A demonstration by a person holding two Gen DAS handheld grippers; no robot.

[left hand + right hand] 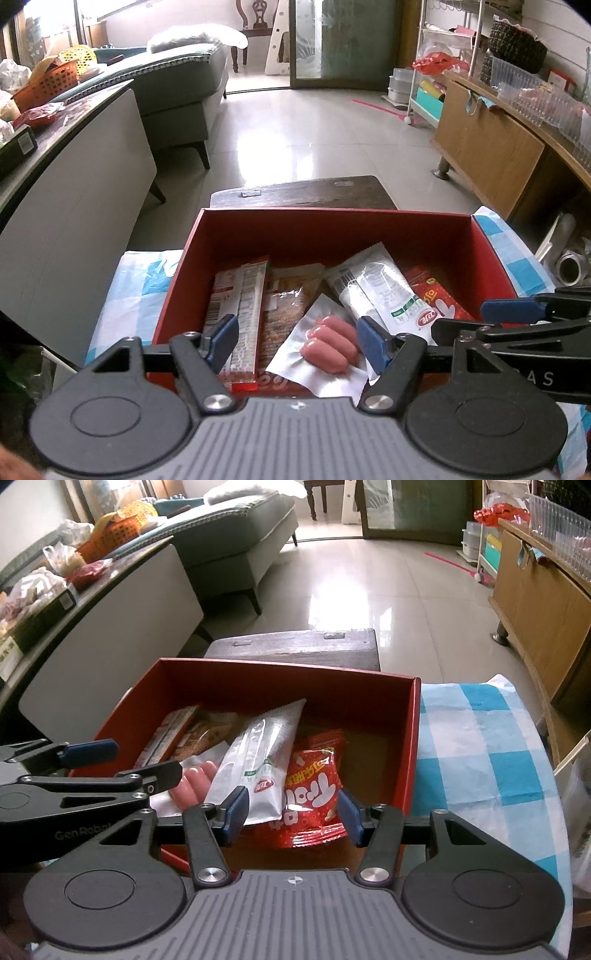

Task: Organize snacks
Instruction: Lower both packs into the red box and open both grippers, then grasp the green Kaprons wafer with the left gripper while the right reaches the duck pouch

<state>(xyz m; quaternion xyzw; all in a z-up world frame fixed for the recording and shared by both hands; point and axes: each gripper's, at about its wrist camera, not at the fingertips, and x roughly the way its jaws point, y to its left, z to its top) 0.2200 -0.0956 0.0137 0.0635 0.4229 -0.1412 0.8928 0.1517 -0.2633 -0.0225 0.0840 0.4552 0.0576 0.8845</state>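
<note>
Looking down from the left wrist camera, the left gripper (297, 341) hangs over the near edge of a red box (332, 229) that sits on a blue and white checked cloth (136, 295). Its blue pads stand apart, released, with a clear packet of pink sausages (327, 341) lying loose in the box between them; neither pad presses on it. Beside the sausages lie a tall striped snack bar (242, 314), a brown cracker packet (284, 306), a white pouch (376, 291) and a red packet (439, 299). The right gripper (517, 314) reaches in from the right edge. From the right wrist camera, the right gripper (291, 814) hovers over the same red box (288, 679), its pads parted around the red packet (314, 794) without gripping it. The white pouch (258, 760) leans against the red packet's left side, partly over the sausages (194, 781). The left gripper (125, 760) shows at the left edge, and the checked cloth (476, 746) spreads out to the right of the box.
</note>
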